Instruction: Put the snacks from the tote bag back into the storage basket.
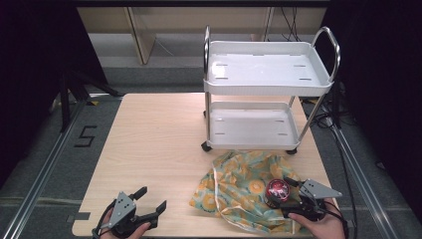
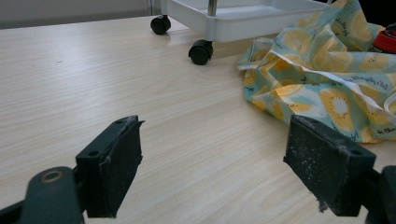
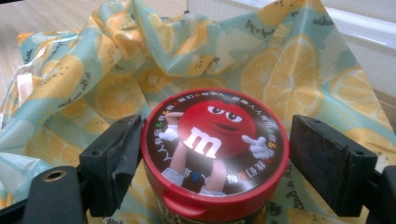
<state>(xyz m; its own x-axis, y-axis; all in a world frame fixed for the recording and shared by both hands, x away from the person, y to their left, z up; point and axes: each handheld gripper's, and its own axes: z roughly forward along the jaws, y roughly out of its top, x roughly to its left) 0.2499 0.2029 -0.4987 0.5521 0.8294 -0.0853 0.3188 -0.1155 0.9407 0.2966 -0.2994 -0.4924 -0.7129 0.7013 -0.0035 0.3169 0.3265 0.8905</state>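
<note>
Wide-open left hand-held gripper (image 1: 149, 198) on pale wood table (image 1: 154, 134); right one (image 1: 286, 191) seemingly loose around candy tub (image 3: 215, 149).

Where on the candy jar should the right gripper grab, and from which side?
Grip the candy jar on its round side wall just under the red lid, coming in level from the person's side. It stands upright on the fruit-print bag, and the right gripper already straddles it, jaws apart; squeezing across the widest part should likely hold.

The left tool (image 1: 151, 199) is held low at the near left, its jaws spread wide apart with nothing between them. The right tool (image 1: 284, 191) is at the near right, also with jaws apart, one on each side of a jar, and a hand (image 1: 323, 226) grips it from behind.
</note>
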